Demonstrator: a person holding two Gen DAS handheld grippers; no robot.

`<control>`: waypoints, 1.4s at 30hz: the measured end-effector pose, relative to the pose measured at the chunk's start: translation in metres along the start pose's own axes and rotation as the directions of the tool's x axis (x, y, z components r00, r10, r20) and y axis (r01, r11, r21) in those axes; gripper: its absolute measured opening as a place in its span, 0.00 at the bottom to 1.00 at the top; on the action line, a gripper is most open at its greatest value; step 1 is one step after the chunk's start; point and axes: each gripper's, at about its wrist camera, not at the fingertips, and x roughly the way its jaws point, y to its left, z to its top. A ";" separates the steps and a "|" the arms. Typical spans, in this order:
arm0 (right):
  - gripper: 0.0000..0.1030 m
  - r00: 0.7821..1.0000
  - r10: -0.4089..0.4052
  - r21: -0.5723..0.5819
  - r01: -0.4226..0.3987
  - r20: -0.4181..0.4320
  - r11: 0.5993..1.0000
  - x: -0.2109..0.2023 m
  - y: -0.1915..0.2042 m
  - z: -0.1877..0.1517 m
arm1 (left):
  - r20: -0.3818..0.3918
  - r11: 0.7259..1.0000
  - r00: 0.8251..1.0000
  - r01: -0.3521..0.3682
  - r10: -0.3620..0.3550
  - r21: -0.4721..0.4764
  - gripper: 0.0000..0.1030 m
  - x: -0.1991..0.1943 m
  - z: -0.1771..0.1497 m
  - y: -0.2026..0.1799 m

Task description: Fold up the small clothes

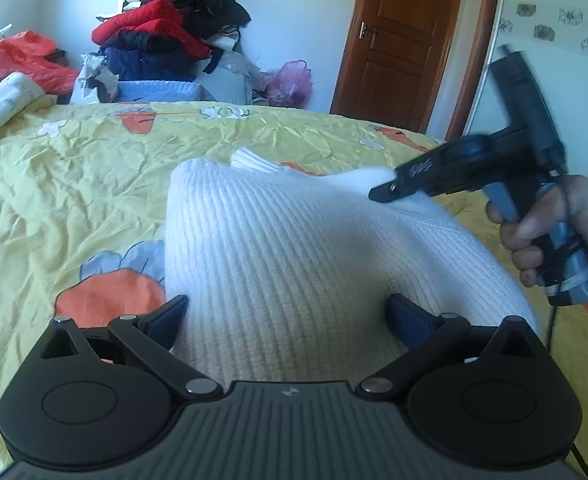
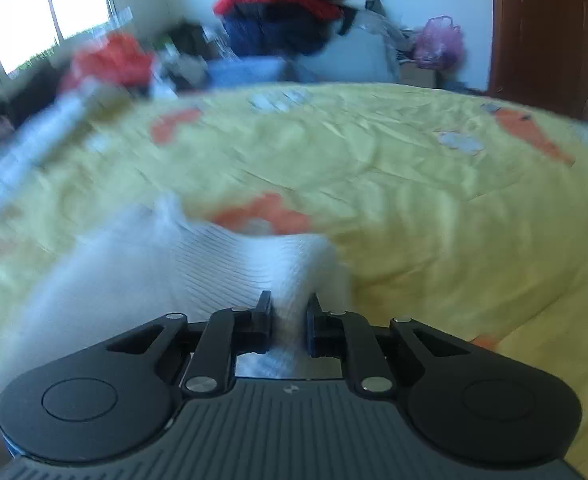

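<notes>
A white ribbed knit garment point(image 1: 294, 248) lies on the yellow bedspread point(image 1: 73, 184). My left gripper point(image 1: 285, 312) is open, its jaws wide apart on either side of the garment's near edge. My right gripper point(image 1: 386, 192) comes in from the right and pinches the garment's far right part, lifting it. In the blurred right wrist view my right gripper point(image 2: 289, 316) is shut on a bunch of the white garment point(image 2: 197, 264).
A tall pile of red, black and blue clothes point(image 1: 165, 40) stands beyond the bed. A pink bag point(image 1: 289, 84) sits near a brown door point(image 1: 402, 40). Red fabric point(image 1: 25, 60) and a white patterned cloth point(image 1: 1, 100) lie at far left.
</notes>
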 end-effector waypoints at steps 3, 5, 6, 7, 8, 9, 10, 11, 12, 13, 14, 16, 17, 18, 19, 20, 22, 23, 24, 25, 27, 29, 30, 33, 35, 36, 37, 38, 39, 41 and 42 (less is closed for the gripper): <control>0.29 0.999 -0.017 -0.008 0.017 0.030 1.000 -0.007 0.006 -0.007 | 0.004 1.000 1.000 -0.003 0.003 -0.004 1.00 -0.007 -0.005 0.005; 0.47 0.994 -0.052 -0.023 0.054 0.093 0.998 -0.032 0.016 -0.018 | 0.011 1.000 1.000 -0.002 0.002 -0.025 1.00 -0.025 -0.012 0.012; 0.51 0.989 -0.062 -0.013 0.064 0.136 0.998 -0.047 0.017 -0.024 | 0.028 0.999 1.000 -0.002 0.003 -0.040 1.00 -0.037 -0.017 0.017; 0.62 0.980 -0.054 0.019 0.051 0.190 0.999 -0.065 0.016 -0.034 | 0.048 0.999 0.999 -0.007 0.009 -0.048 1.00 -0.048 -0.022 0.020; 0.72 0.973 -0.012 0.071 -0.005 0.229 0.997 -0.085 0.011 -0.049 | 0.064 0.998 0.998 -0.012 0.015 -0.056 1.00 -0.057 -0.027 0.025; 0.73 0.972 0.038 0.107 -0.064 0.232 0.992 -0.097 0.007 -0.060 | 0.067 0.997 0.998 -0.010 0.015 -0.071 1.00 -0.064 -0.032 0.031; 0.72 0.972 0.072 0.137 -0.104 0.223 0.985 -0.105 0.002 -0.071 | 0.053 0.995 0.999 -0.003 0.009 -0.097 1.00 -0.065 -0.034 0.037; 0.72 0.974 0.080 0.165 -0.117 0.213 0.979 -0.112 0.000 -0.085 | 0.036 0.991 0.999 0.011 -0.006 -0.133 1.00 -0.065 -0.036 0.043; 0.72 0.977 0.081 0.188 -0.118 0.195 0.975 -0.116 -0.001 -0.095 | 0.023 0.984 0.999 0.031 -0.027 -0.175 1.00 -0.064 -0.039 0.049; 0.64 0.981 0.102 0.217 -0.137 0.164 0.967 -0.118 -0.003 -0.105 | 0.012 0.979 0.999 0.039 -0.038 -0.202 1.00 -0.061 -0.040 0.051; 0.53 0.979 0.138 0.235 -0.170 0.146 0.957 -0.118 -0.002 -0.111 | 0.004 0.976 0.999 0.042 -0.042 -0.213 1.00 -0.057 -0.040 0.051; 0.42 0.966 0.230 0.220 -0.252 0.122 0.942 -0.118 0.007 -0.121 | -0.002 0.982 0.999 0.051 -0.053 -0.184 1.00 -0.050 -0.039 0.042; 0.32 0.963 0.245 0.175 -0.262 0.115 0.949 -0.119 0.016 -0.122 | -0.006 0.986 0.998 0.056 -0.058 -0.157 1.00 -0.046 -0.038 0.034; 0.26 0.966 0.237 0.121 -0.249 0.107 0.961 -0.119 0.023 -0.123 | -0.011 0.989 0.998 0.058 -0.060 -0.135 1.00 -0.043 -0.038 0.028; 0.21 0.972 0.216 0.049 -0.221 0.094 0.974 -0.118 0.029 -0.120 | -0.018 0.991 0.998 0.058 -0.060 -0.118 1.00 -0.040 -0.037 0.021; 0.16 0.977 0.197 -0.010 -0.197 0.086 0.980 -0.120 0.032 -0.116 | -0.022 0.993 0.999 0.047 -0.050 -0.108 1.00 -0.039 -0.036 0.015; 0.15 0.983 0.162 -0.076 -0.155 0.092 0.985 -0.130 0.029 -0.106 | -0.019 0.994 0.999 0.045 -0.047 -0.103 1.00 -0.041 -0.034 0.010; 0.14 0.984 0.139 -0.111 -0.127 0.108 0.986 -0.138 0.028 -0.102 | -0.019 0.993 0.998 0.050 -0.053 -0.105 1.00 -0.041 -0.034 0.010; 0.14 0.988 0.099 -0.156 -0.080 0.119 0.985 -0.141 0.028 -0.104 | -0.038 0.993 0.997 0.057 -0.061 -0.107 1.00 -0.038 -0.035 0.011; 0.14 0.993 0.053 -0.198 -0.032 0.102 0.980 -0.135 0.028 -0.111 | -0.074 0.991 0.995 0.062 -0.071 -0.116 1.00 -0.032 -0.037 0.012; 0.15 0.995 0.029 -0.223 -0.007 0.095 0.975 -0.119 0.029 -0.128 | -0.099 0.991 0.993 0.054 -0.066 -0.120 0.99 -0.022 -0.046 0.014; 0.31 0.988 0.036 -0.175 -0.009 0.150 0.985 -0.126 0.031 -0.131 | -0.107 0.999 0.994 0.005 -0.011 -0.053 0.98 -0.025 -0.051 0.007; 0.36 0.984 0.053 -0.109 -0.034 0.170 0.993 -0.131 0.028 -0.131 | -0.113 0.999 0.994 -0.002 -0.002 -0.038 0.98 -0.027 -0.052 0.004; 0.58 0.978 0.047 0.013 -0.050 0.203 0.999 -0.151 0.021 -0.137 | -0.085 0.999 0.996 -0.032 0.034 0.027 0.98 -0.045 -0.060 0.001; 0.63 0.970 0.075 0.089 -0.097 0.232 0.991 -0.165 0.016 -0.148 | -0.071 0.997 0.995 -0.062 0.065 0.046 0.98 -0.054 -0.065 0.003; 0.63 0.967 0.105 0.129 -0.137 0.231 0.982 -0.171 0.013 -0.156 | -0.073 0.997 0.995 -0.071 0.073 0.035 0.98 -0.058 -0.066 0.005; 0.65 0.967 0.119 0.144 -0.154 0.227 0.978 -0.173 0.015 -0.162 | -0.074 0.997 0.995 -0.072 0.073 0.017 0.98 -0.059 -0.065 0.006; 0.71 0.970 0.110 0.143 -0.143 0.217 0.979 -0.174 0.018 -0.169 | -0.076 0.998 0.995 -0.069 0.069 -0.002 0.98 -0.060 -0.065 0.008; 0.73 0.978 0.077 0.133 -0.104 0.195 0.986 -0.172 0.024 -0.176 | -0.084 0.997 0.994 -0.071 0.069 -0.021 0.98 -0.059 -0.065 0.008; 0.76 0.991 0.021 0.117 -0.037 0.134 0.992 -0.160 0.036 -0.184 | -0.093 0.995 0.992 -0.088 0.083 -0.047 0.98 -0.054 -0.064 0.007; 0.76 0.994 0.013 0.121 -0.026 0.107 0.992 -0.154 0.040 -0.187 | -0.091 0.994 0.992 -0.092 0.087 -0.054 0.98 -0.050 -0.064 0.006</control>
